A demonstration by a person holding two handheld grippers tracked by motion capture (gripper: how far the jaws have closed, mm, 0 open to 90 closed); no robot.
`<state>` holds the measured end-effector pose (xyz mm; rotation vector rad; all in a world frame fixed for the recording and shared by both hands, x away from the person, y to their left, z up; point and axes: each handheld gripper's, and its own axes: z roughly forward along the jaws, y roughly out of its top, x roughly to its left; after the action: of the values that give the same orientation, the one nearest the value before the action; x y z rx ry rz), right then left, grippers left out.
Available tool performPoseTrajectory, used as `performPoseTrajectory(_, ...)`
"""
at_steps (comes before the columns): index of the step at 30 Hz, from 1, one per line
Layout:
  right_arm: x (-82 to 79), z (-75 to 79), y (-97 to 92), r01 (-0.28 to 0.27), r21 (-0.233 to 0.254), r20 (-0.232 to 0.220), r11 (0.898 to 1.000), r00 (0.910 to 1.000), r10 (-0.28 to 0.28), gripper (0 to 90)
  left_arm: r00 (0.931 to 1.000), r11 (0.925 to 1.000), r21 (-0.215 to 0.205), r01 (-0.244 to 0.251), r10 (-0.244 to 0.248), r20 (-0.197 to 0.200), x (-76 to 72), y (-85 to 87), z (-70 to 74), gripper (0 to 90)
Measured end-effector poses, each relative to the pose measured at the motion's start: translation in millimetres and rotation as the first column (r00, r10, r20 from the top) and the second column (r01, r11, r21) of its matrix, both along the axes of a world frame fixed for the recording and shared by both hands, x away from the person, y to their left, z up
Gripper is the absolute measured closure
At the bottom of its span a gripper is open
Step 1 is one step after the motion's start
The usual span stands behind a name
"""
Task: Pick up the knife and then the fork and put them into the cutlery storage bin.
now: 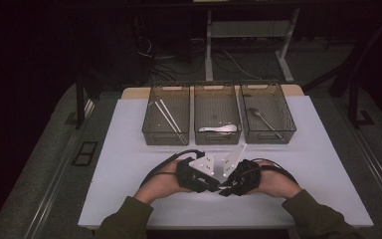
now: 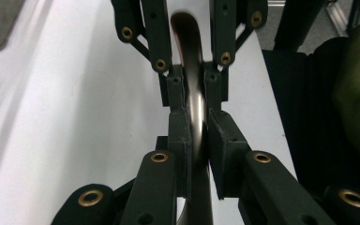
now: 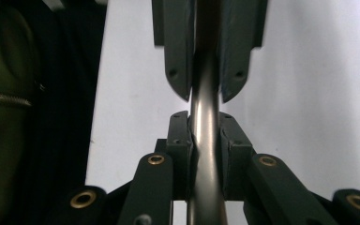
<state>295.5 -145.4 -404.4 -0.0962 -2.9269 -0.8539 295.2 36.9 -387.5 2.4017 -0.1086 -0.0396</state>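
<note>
3 bins (image 1: pixel 217 133), 2 chopsticks (image 1: pixel 167 115), 2 spoons (image 1: pixel 220 129), 2 grippers (image 1: pixel 218 185) w/ 1 metal utensil (image 2: pixel 196 101) betw. them.

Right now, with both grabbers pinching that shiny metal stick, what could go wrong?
The metal handle is smooth and rounded, and both the left gripper and the right gripper clamp it on a narrow stretch, so it might slip or twist. The two sets of jaws sit nose to nose, so they could bump. If one lets go carelessly, it may drop onto the table.

No readable text

No lettering, labels, brand marks, numbers or signs legible in any view; surfaces are plain or too dark and blurred to read.
</note>
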Motion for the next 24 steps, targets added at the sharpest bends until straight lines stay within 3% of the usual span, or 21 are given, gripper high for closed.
performPoseTrajectory(2,-2.4,-2.7,2.2,-0.032,-0.013,0.026,0.999,0.9992,0.032,77.3,1.0000,0.9999,0.013,0.003,-0.003,0.006,-1.2,-1.0,0.5,78.7)
performPoseTrajectory(4,-1.4,-3.0,1.7,-0.034,-0.011,0.013,0.999,0.9993,0.035,77.3,1.0000,0.9999,0.009,-0.008,0.008,0.002,-1.3,-1.1,0.6,78.7)
performPoseTrajectory(8,-1.1,-1.8,1.7,-0.028,-0.001,0.038,1.000,0.9989,0.028,76.9,1.0000,0.9999,0.014,-0.009,0.008,0.005,0.3,0.1,2.4,78.8)
performPoseTrajectory(14,-0.1,2.0,1.7,-0.006,0.053,0.049,0.999,0.9988,0.004,74.3,0.9997,0.9997,0.012,-0.019,0.019,0.015,0.6,1.5,4.1,78.8)
performPoseTrajectory(24,-3.1,4.1,1.9,-0.002,0.059,0.062,0.998,0.9981,-0.001,78.5,1.0000,1.0000,-0.006,-0.004,0.004,0.009,0.1,2.1,3.9,78.4)
